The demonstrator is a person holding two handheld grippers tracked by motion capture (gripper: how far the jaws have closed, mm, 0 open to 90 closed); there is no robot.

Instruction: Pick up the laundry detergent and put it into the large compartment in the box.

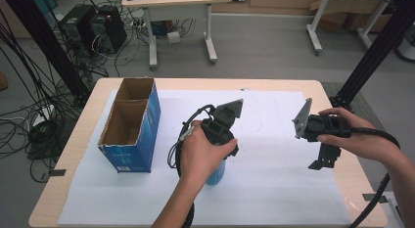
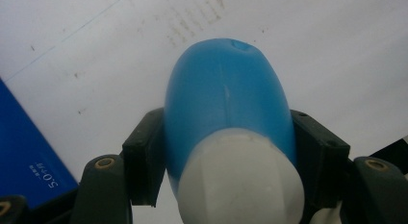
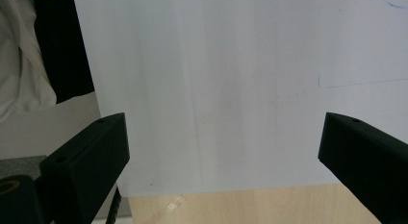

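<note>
A: Bottle [image 2: 226,104] first, since the work is on it: where does it sit relative to the blue carton [image 1: 131,127]?

B: Let me start from the biggest thing. The tabletop [image 1: 78,140] is pale wood, and a white sheet [image 1: 274,189] covers most of it. The blue carton stands on the sheet's left part, top open, brown inside, split into two compartments. The bottle stands upright on the sheet just to the right of the carton, apart from it, toward its near end.

A: What does the bottle look like?

B: A blue body with a white cap [image 2: 240,180]. In the high view a little of the blue body [image 1: 216,173] shows below the person's hand.

A: And the left hand-held gripper [image 1: 221,140]?

B: It comes down over the bottle from above, to the right of the carton. In the left gripper view its two black pads [image 2: 142,159] press on opposite sides of the blue body just below the cap, so it is clamped on the bottle. The carton's blue wall shows in that view's lower left corner.

A: The right hand-held gripper [image 1: 324,162]?

B: Held above the sheet, well to the right of the carton and well apart from the bottle. In the right gripper view its jaws stand wide apart with nothing between them, over the sheet's edge and a strip of bare wood.
</note>
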